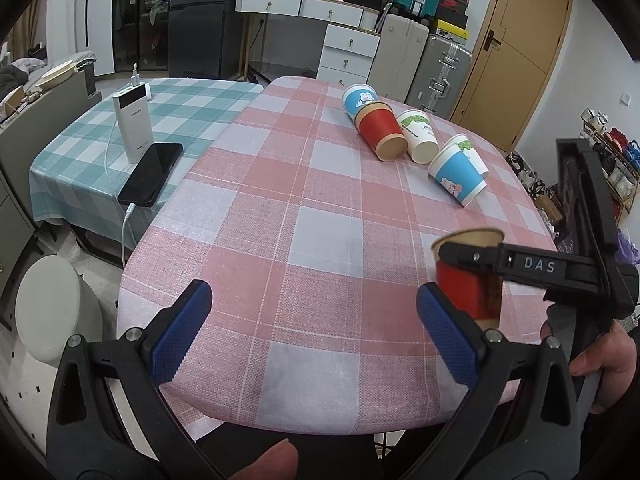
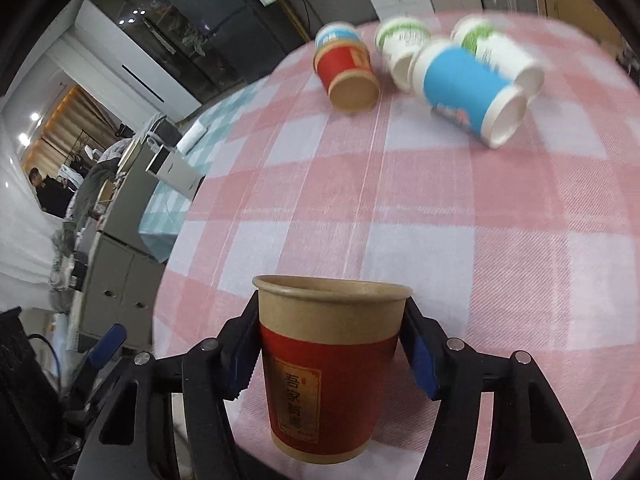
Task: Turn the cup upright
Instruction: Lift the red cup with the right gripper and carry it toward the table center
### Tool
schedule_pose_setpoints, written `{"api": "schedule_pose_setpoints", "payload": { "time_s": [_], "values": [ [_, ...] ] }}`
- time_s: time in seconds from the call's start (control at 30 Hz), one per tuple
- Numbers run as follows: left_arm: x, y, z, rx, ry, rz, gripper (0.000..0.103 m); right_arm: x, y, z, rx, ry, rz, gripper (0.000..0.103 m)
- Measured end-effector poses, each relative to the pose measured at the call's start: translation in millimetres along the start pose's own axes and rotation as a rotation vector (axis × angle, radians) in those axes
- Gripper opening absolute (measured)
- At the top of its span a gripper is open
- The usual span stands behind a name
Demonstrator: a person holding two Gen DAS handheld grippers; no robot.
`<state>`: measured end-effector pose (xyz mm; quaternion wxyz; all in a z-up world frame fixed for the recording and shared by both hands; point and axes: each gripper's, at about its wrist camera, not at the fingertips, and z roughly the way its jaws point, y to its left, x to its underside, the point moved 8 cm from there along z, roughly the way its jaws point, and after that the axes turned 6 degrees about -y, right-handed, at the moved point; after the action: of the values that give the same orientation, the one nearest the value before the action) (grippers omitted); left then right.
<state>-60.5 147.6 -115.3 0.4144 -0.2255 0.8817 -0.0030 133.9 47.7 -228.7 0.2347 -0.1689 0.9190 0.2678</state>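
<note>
My right gripper [image 2: 328,356] is shut on a red and brown paper cup [image 2: 328,364], mouth up, held just above the pink checked tablecloth [image 2: 500,260]. The same cup [image 1: 468,276] and right gripper [image 1: 468,260] show at the right of the left wrist view. My left gripper [image 1: 312,332] is open and empty over the near table edge. Several other cups lie on their sides at the far end: a red one [image 1: 380,132], a blue one [image 1: 458,176], white ones with green print [image 1: 418,134].
A teal checked table at the left holds a white power bank [image 1: 130,124] and a black phone [image 1: 150,174] with a cable. A round white stool [image 1: 52,312] stands by the near left. Drawers, suitcases and a door stand behind.
</note>
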Motion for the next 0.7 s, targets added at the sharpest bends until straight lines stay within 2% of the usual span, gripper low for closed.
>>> {"api": "schedule_pose_setpoints", "payload": {
  "time_s": [0.17, 0.37, 0.57, 0.7],
  "values": [
    [2.5, -9.4, 1.9, 0.008, 0.007, 0.02, 0.102, -19.8, -7.9, -9.7, 0.152, -0.169, -0.157, 0.064],
    [3.4, -15.8, 3.6, 0.007, 0.012, 0.035, 0.102, -41.8, -18.2, -17.3, 0.265, -0.319, -0.219, 0.064],
    [3.7, -18.5, 5.0, 0.008, 0.016, 0.044, 0.102, -46.1, -23.1, -8.6, 0.347, -0.342, -0.266, 0.064],
    [3.6, -19.9, 3.6, 0.009, 0.016, 0.049, 0.102, -38.5, -21.4, -8.8, 0.348, -0.365, -0.304, 0.064]
  ]
}}
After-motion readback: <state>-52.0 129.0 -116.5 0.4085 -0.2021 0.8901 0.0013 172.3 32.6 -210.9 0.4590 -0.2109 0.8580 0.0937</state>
